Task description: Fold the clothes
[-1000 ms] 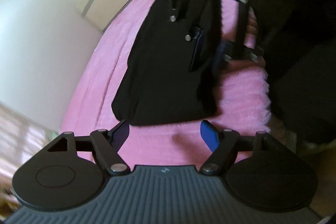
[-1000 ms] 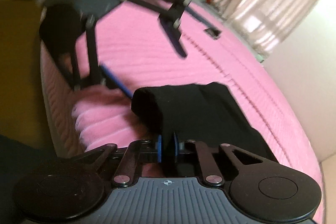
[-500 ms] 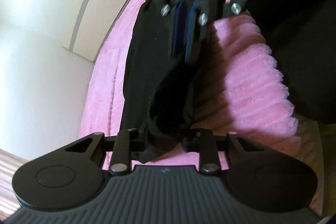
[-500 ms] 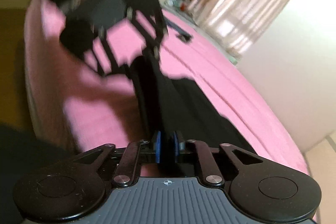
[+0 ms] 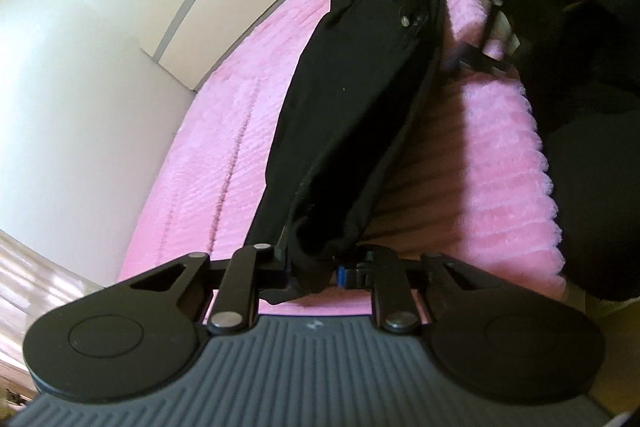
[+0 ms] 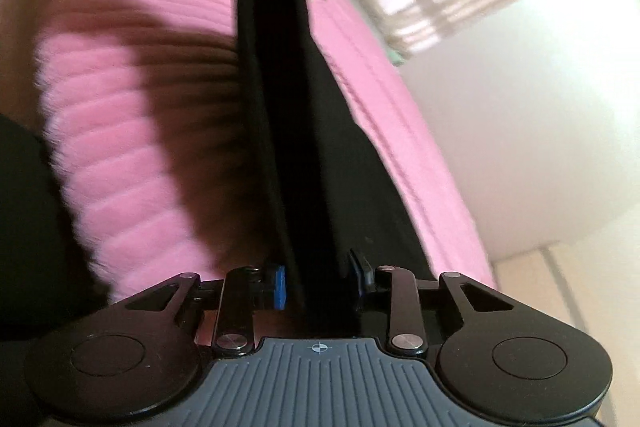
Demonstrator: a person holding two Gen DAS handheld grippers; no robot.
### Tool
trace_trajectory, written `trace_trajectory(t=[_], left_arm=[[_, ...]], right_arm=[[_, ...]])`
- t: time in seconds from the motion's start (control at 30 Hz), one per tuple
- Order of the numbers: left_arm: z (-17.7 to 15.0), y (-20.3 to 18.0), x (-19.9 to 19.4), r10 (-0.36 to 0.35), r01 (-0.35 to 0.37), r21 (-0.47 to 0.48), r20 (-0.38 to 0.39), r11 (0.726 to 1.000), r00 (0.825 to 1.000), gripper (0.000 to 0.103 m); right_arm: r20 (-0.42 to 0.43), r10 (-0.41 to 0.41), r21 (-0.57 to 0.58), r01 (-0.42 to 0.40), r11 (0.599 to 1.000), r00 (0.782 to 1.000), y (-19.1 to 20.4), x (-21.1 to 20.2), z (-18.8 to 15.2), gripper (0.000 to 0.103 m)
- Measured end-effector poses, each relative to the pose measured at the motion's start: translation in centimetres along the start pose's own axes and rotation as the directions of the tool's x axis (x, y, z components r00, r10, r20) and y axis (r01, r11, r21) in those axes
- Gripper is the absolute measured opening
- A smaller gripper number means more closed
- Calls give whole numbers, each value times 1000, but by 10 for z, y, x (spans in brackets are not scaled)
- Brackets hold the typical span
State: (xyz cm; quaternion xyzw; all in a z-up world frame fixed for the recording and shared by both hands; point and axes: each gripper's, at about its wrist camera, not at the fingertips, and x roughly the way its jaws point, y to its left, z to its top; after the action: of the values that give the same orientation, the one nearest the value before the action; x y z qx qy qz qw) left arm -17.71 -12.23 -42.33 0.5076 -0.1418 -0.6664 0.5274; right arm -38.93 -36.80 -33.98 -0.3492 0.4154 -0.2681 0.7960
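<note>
- the long black fabric garment (image 5: 360, 99), already folded into a narrow strip, is stretched between the two grippers above the fluffy ribbed pink bedcover (image 5: 224, 131); in the left wrist view it runs from 6 o'clock up to 12 o'clock, its far side resting on the cover and its near edge raised, with a shadow beneath it.
- the left gripper (image 5: 312, 273) is closing, its jaws clamped on a bunched end of the garment.
- the right gripper (image 6: 318, 279) has the other end of the garment (image 6: 280, 87) between its jaws; the blue pad at 9 o'clock of the cloth touches it, but the far jaw looks to stand a little off, so i cannot tell whether the grip is firm.
- step in hand, as i judge it: lifting one long edge to lay it over for another fold.
- the next move calls for both ends travelling together, level, with the strip kept taut so it does not sag or twist.
- the right grip needs to be sure first, or that end may slip out.
</note>
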Motion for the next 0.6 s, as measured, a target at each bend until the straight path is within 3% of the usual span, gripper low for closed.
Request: trace_trajectory(t=[0.13, 0.2, 0.3, 0.47, 0.6], left_arm=[[0, 2, -4, 10, -9, -23, 4, 1000, 1000, 16], [0, 3, -6, 15, -14, -28, 6, 999, 1000, 16], [0, 3, -9, 17, -17, -31, 10, 999, 1000, 15], [-9, 10, -33, 50, -51, -53, -21, 997, 999, 14], [-33, 16, -84, 96, -105, -78, -110, 991, 989, 14]], right_arm=[[-101, -30, -25, 28, 999, 994, -2, 15, -16, 29], [-116, 12, 30, -8, 1000, 993, -6, 17, -25, 11], [-98, 36, 75, -29, 997, 995, -9, 13, -19, 10], [7, 88, 90, -88, 992, 996, -1, -5, 17, 9], [138, 178, 101, -193, 976, 974, 22, -29, 61, 9]])
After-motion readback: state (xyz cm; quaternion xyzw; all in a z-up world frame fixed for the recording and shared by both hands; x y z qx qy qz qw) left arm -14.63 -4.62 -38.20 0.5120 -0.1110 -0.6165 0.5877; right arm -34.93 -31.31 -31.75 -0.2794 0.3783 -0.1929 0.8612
